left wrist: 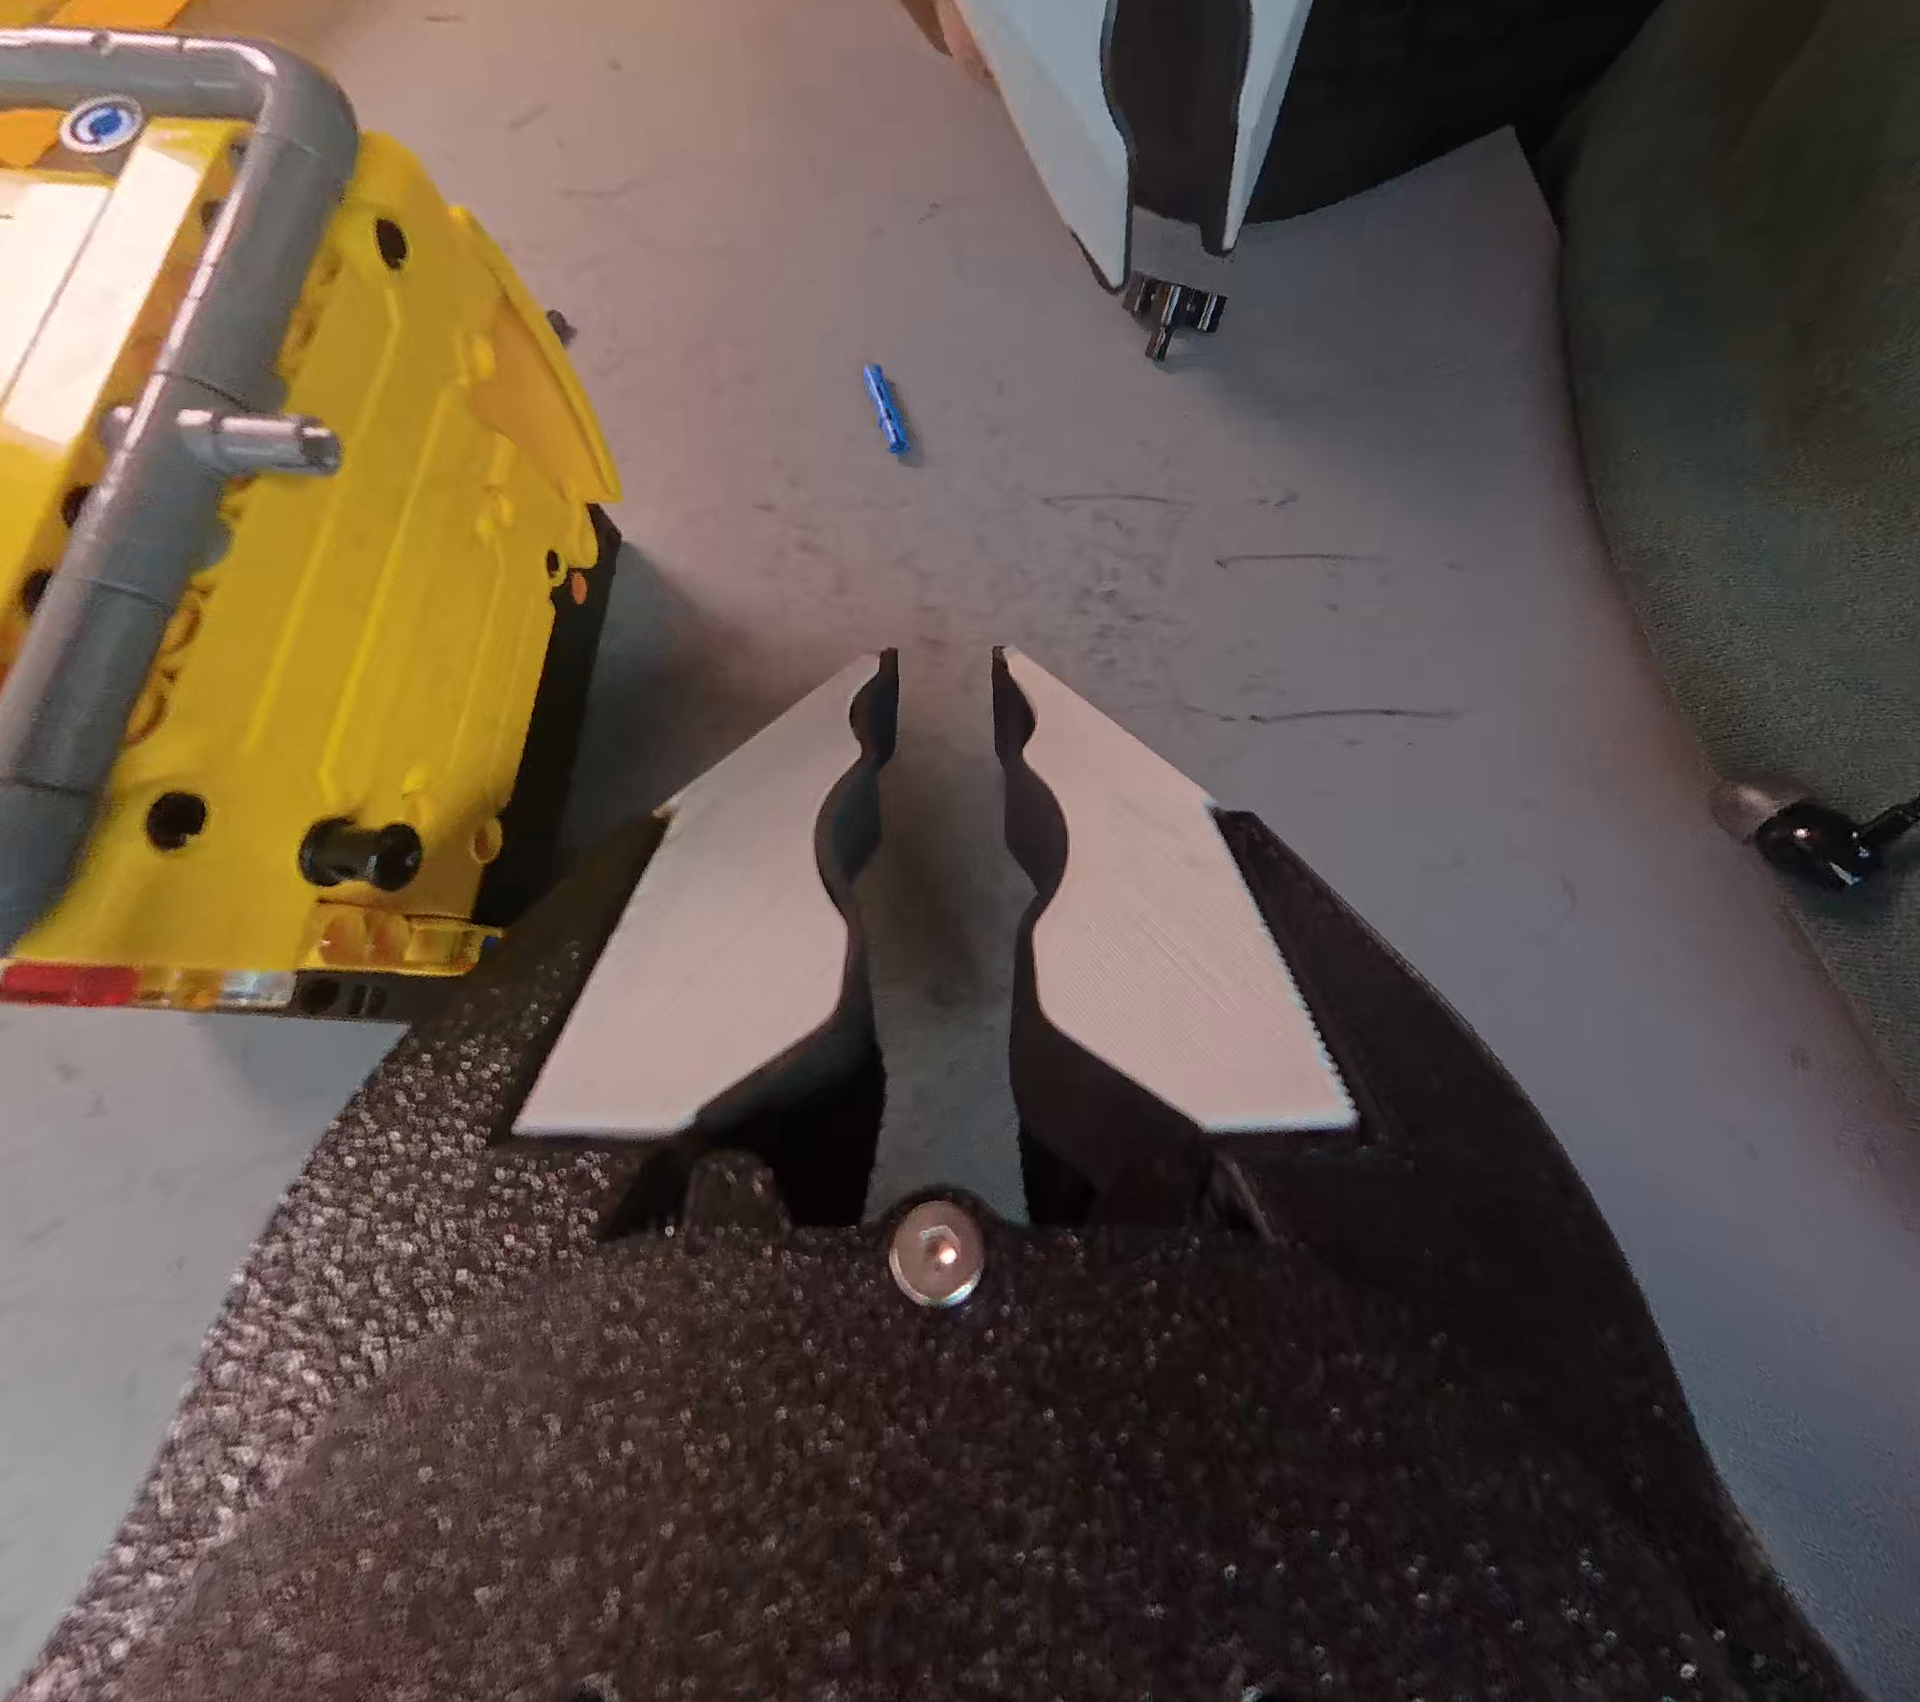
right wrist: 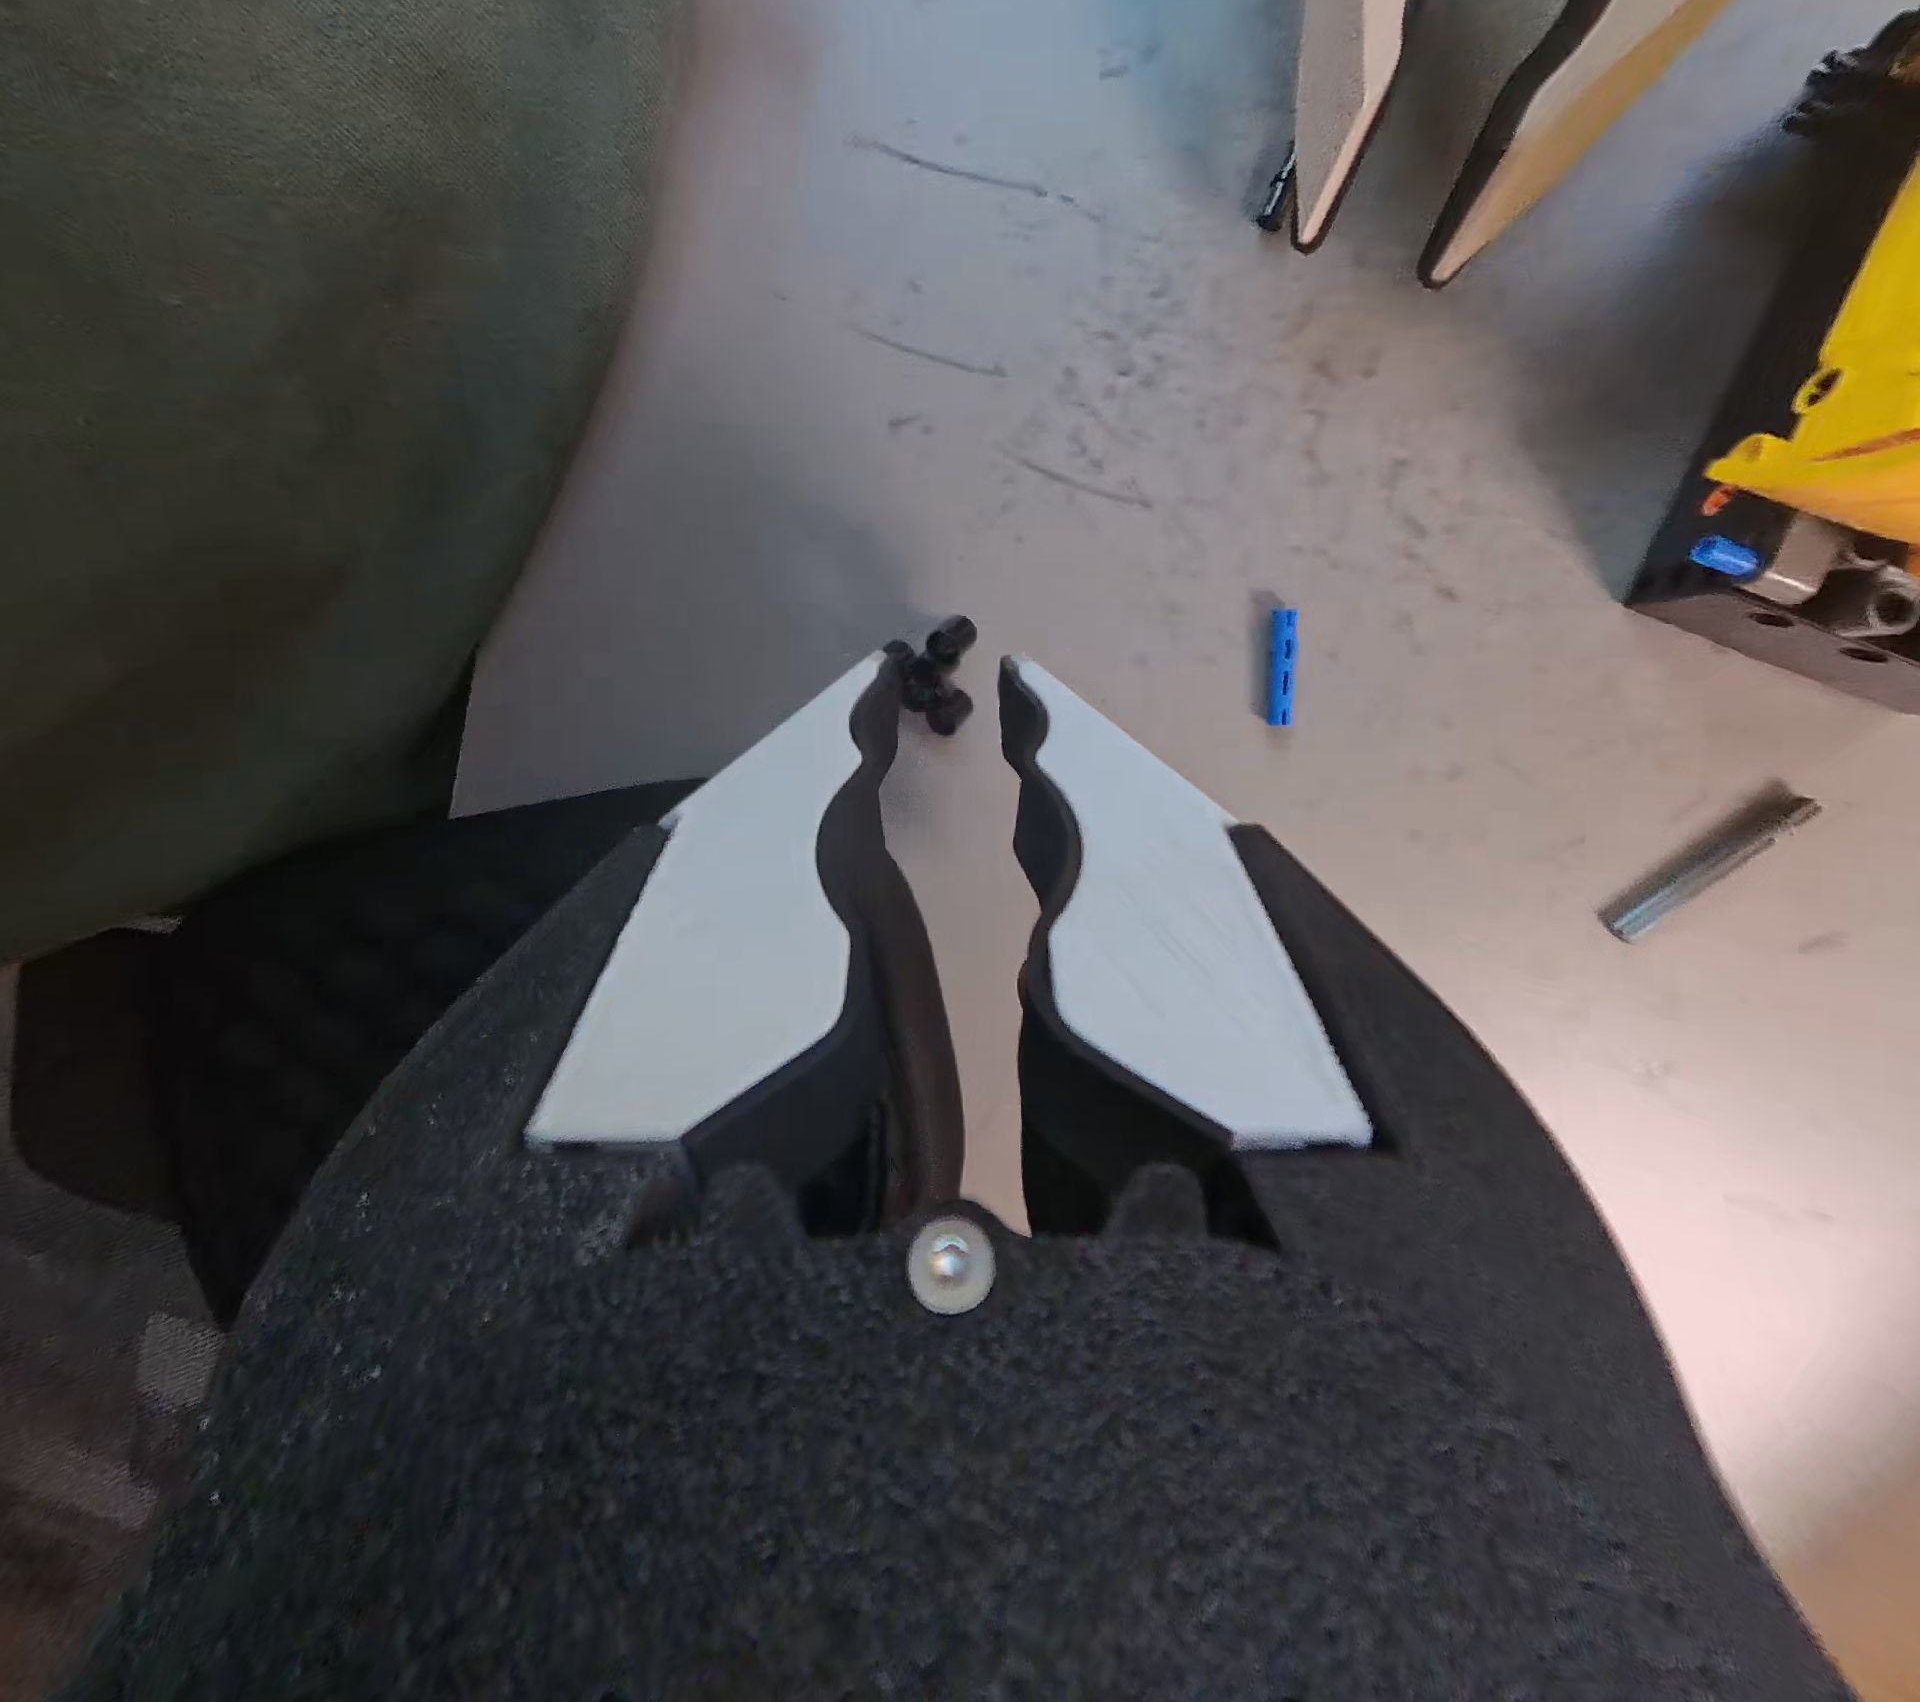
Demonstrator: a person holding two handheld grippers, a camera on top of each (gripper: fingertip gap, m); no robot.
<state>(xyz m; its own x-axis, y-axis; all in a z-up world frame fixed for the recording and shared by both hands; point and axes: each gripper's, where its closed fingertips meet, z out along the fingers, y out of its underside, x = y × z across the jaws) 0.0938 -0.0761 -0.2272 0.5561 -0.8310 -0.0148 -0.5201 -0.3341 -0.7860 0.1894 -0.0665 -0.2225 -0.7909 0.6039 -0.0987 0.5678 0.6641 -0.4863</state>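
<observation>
Between parted right gripper (right wrist: 943,663) tips, black connector (right wrist: 935,676).

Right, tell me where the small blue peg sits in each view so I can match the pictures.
Left wrist view: the blue peg lies on the table above centre, ahead of the left tool, right of the yellow toy.
Right wrist view: the blue peg lies right of centre, beside the right tool.
Shared landmark: the yellow toy, seen at the right edge here.
</observation>
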